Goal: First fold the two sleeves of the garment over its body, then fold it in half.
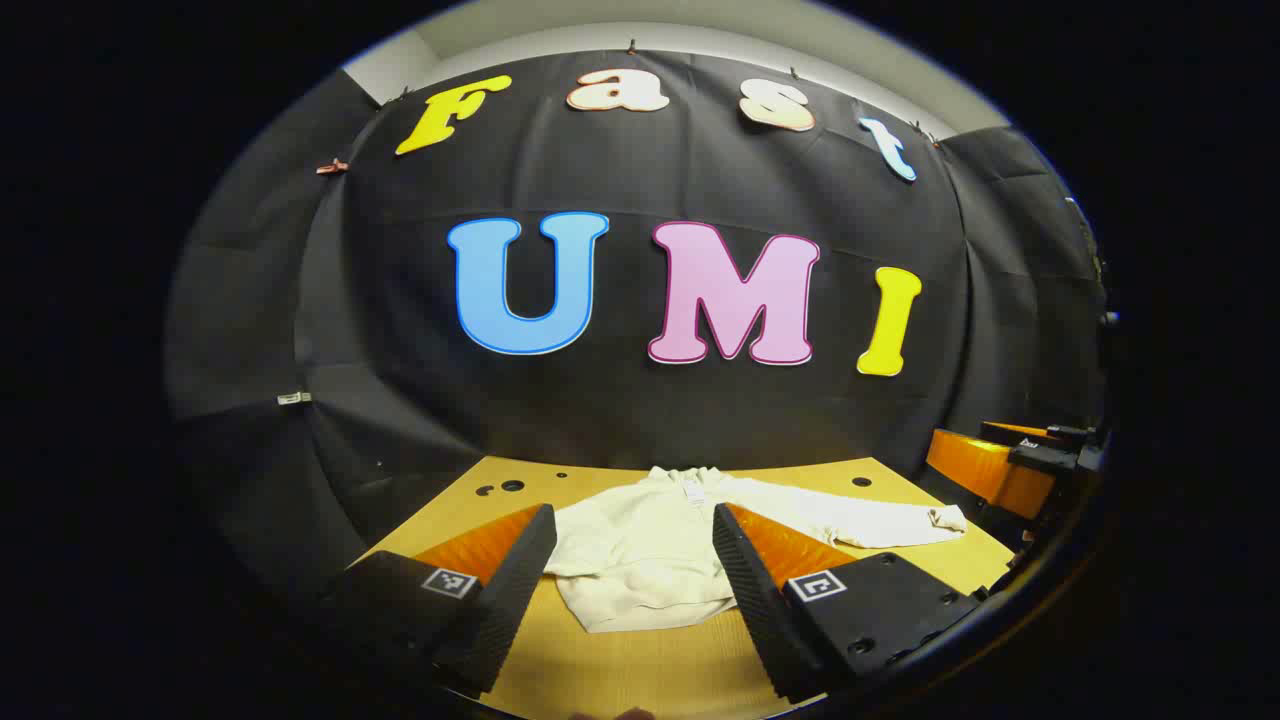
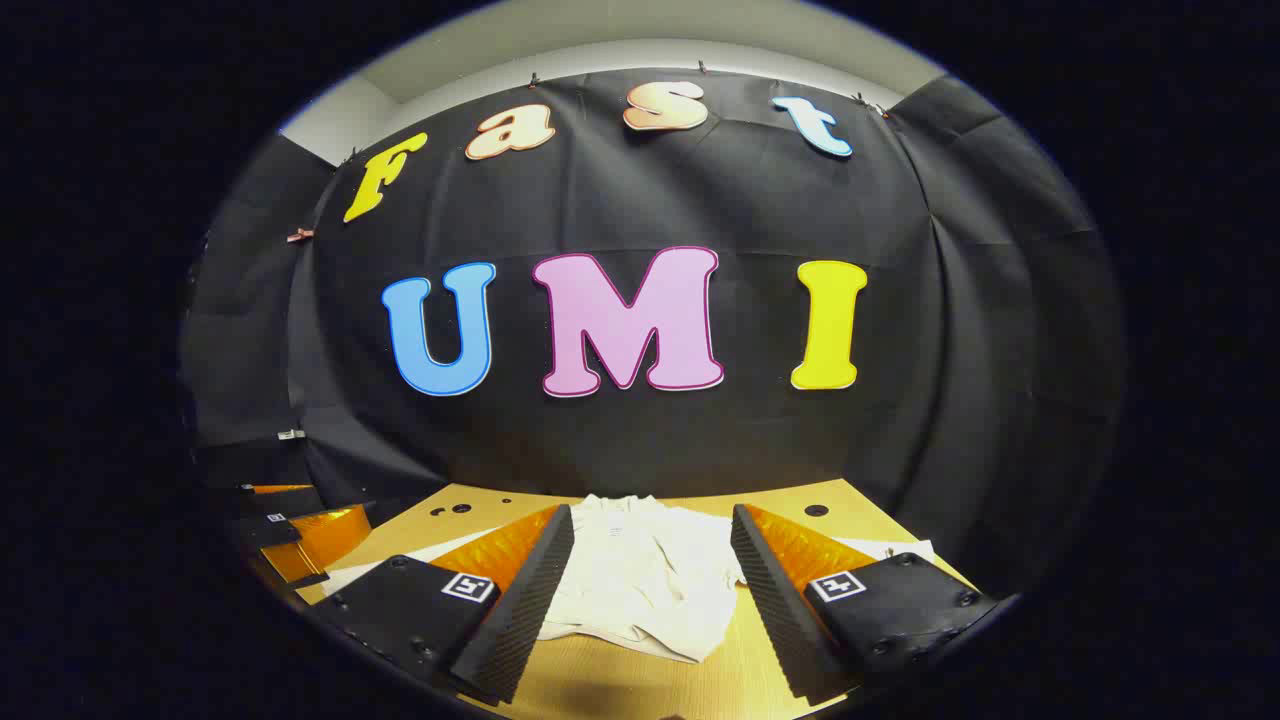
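A cream garment (image 1: pixel 640 550) lies flat on the table (image 1: pixel 640 670), ahead of both grippers, collar far. Its right sleeve (image 1: pixel 860 520) stretches rightward, nearer the right gripper (image 2: pixel 640 600). Left gripper (image 1: pixel 630 590) and right both gape, holding nothing.

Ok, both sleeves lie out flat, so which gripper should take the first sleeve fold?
Right, probably. In the left gripper view the right gripper, open, sits close by the cuff of the sleeve stretched toward it, while the garment's other sleeve is hidden behind a finger.
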A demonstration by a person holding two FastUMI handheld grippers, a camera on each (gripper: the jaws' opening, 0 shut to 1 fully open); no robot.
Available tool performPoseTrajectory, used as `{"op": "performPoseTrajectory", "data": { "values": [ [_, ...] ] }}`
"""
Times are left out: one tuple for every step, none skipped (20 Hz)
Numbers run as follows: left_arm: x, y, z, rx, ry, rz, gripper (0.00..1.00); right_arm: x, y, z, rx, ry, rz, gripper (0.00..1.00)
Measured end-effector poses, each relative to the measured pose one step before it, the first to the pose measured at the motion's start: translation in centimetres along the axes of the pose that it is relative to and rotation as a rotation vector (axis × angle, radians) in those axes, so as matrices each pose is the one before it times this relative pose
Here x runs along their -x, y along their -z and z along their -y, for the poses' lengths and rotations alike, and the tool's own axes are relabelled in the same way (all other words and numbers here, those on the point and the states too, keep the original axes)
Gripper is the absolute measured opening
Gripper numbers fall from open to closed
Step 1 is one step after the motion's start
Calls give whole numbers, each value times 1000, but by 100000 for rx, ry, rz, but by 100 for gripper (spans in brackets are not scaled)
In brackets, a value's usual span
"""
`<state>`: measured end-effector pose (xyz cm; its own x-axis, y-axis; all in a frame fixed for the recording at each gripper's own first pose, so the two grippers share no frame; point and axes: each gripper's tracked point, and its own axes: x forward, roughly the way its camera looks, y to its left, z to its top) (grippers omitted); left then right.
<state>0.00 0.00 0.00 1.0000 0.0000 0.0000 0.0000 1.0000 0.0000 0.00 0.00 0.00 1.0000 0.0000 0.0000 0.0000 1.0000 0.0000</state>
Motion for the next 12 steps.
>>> {"op": "performPoseTrajectory", "data": {
  "values": [
    [-270, 275, 138, -209, 442, -476, 97, -228, 40, 69, 34, -199, -312, 97],
    [-261, -3, 169, 423, 388, -350, 97, -278, 80, 189, -193, -192, -275, 97],
    [-323, 247, 152, 599, 259, -534, 97, -223, 93, -15, -203, -239, -236, 97],
    [-253, 15, 101, 781, -69, -727, 97, -287, 82, -60, -61, -346, -340, 97],
    [-198, 150, -127, 792, -439, -581, 97, -293, 29, 6, 61, -405, -122, 97],
    [-239, 24, -153, 615, -560, -247, 97, -224, -64, -40, 71, -379, 202, 97],
    [-280, 78, -195, 453, -744, -78, 97, -313, -68, 30, -100, -155, 338, 97],
    [-253, -59, -188, 282, -721, -210, 97, -257, 10, -7, -300, -405, 36, 97],
    [-296, -15, -182, 9, -617, -195, 97, -400, 70, 53, -298, -298, -175, 97],
    [-233, -10, -140, -93, -304, -235, 97, -337, 56, -133, 50, -528, -105, 97],
    [-168, 214, -7, 54, 156, -395, 97, -313, 63, -142, 395, -487, -291, 97],
    [-47, -18, -80, 122, -218, -180, 97, -205, 41, -127, 291, -422, -107, 97]
  ]
}}
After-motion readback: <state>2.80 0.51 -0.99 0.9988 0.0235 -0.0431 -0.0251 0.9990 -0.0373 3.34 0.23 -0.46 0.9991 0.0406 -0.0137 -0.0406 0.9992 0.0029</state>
